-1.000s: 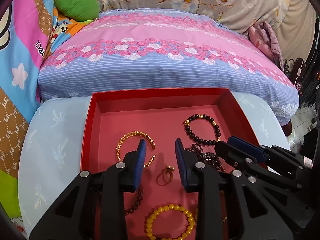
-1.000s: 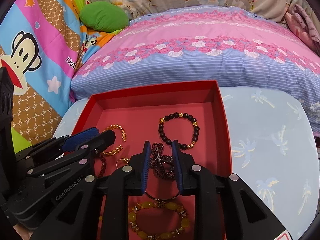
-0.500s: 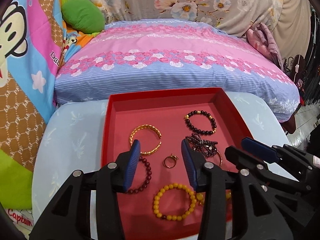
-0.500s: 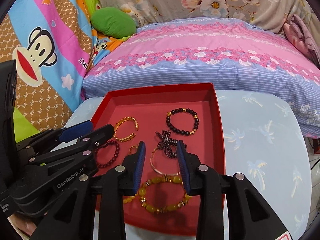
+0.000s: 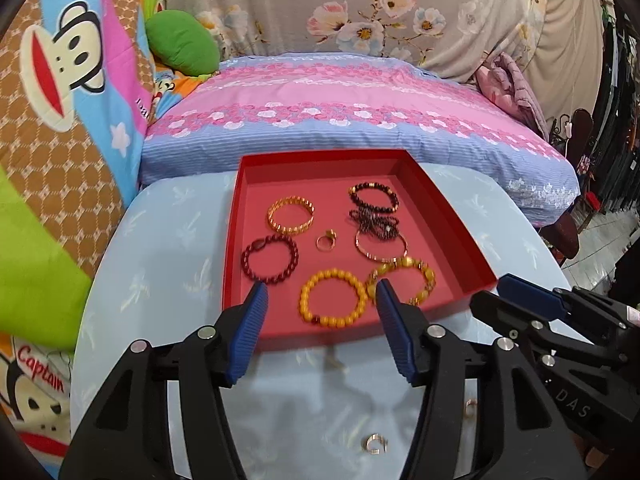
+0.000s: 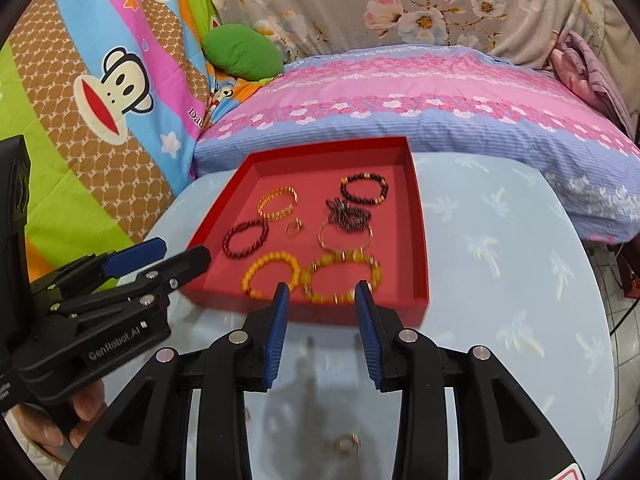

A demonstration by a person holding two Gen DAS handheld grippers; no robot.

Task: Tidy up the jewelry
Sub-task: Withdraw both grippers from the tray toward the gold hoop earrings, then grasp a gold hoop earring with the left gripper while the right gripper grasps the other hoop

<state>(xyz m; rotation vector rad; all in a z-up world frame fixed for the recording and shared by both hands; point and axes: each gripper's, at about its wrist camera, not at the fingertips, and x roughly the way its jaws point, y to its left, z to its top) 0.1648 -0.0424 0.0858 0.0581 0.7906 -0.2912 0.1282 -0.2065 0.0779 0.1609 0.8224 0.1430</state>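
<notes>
A red tray [image 5: 452,236] on the table holds several bracelets: a gold bangle [image 5: 290,201], a dark red bead bracelet [image 5: 295,256], an orange bead bracelet [image 5: 332,273], a yellow stone bracelet [image 5: 404,263], a black bead bracelet [image 5: 372,187] and a gold ring [image 5: 326,241]. My left gripper [image 5: 320,292] hangs over the tray's near edge. Its jaws are opening with nothing between them. My right gripper [image 6: 322,290] is beside it, open and empty. A silver ring [image 5: 374,444] and a small gold ring [image 5: 471,407] lie loose on the cloth below the grippers.
The round table [image 5: 160,260] has a light blue cloth. A pink and blue pillow [image 5: 340,120] lies right behind the tray, with a green cushion [image 5: 182,46] and a cartoon blanket [image 5: 60,80] to the left. A hand [image 6: 84,404] holds the left gripper.
Both grippers have drawn back from over the tray's middle to its near edge. The left jaws stand wider. Loose rings on the cloth have come into view.
</notes>
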